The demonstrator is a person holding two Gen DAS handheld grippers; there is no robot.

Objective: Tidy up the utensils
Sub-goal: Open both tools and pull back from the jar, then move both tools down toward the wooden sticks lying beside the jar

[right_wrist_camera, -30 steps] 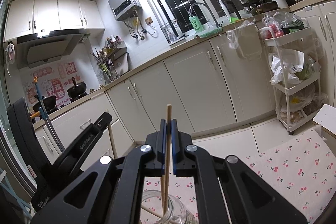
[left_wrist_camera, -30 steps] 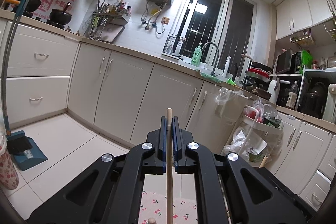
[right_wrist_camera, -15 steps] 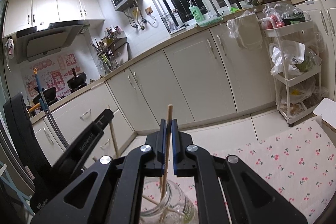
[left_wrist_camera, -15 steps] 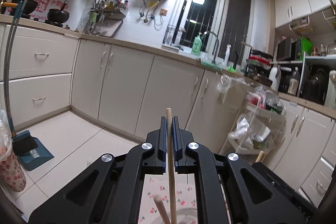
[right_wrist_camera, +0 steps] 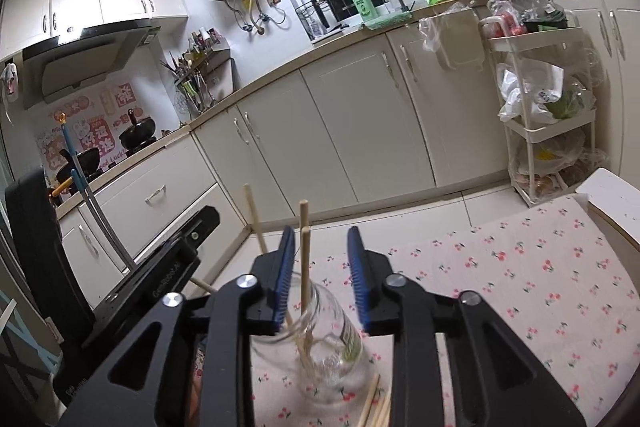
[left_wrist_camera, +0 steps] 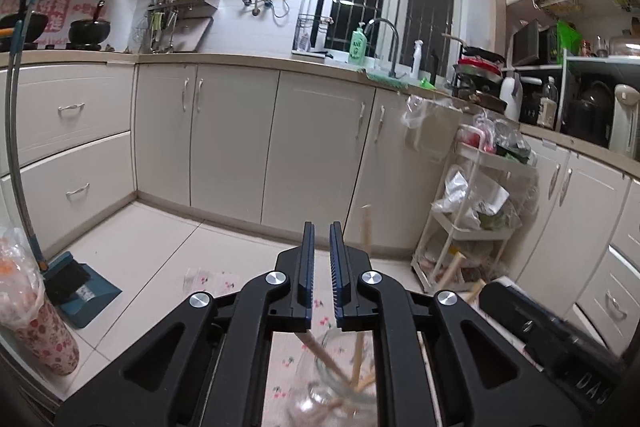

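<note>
Both sticks dropped in the jar

A second ago each of my tongs pinched one wooden chopstick above the glass jar (right_wrist_camera: 308,343). Now both have just been opening. My left tongs (left_wrist_camera: 321,273) stand a little apart with nothing between them. My right tongs (right_wrist_camera: 322,269) stand wider; a chopstick (right_wrist_camera: 305,259) rises near the left pad, and I cannot tell if it touches, but it stands in the jar by itself. The jar sits on the cherry cloth (right_wrist_camera: 520,275) on the counter, and several sticks lean inside it. More chopsticks (right_wrist_camera: 374,407) lie on the cloth beside the jar, so I think those come next.
</note>
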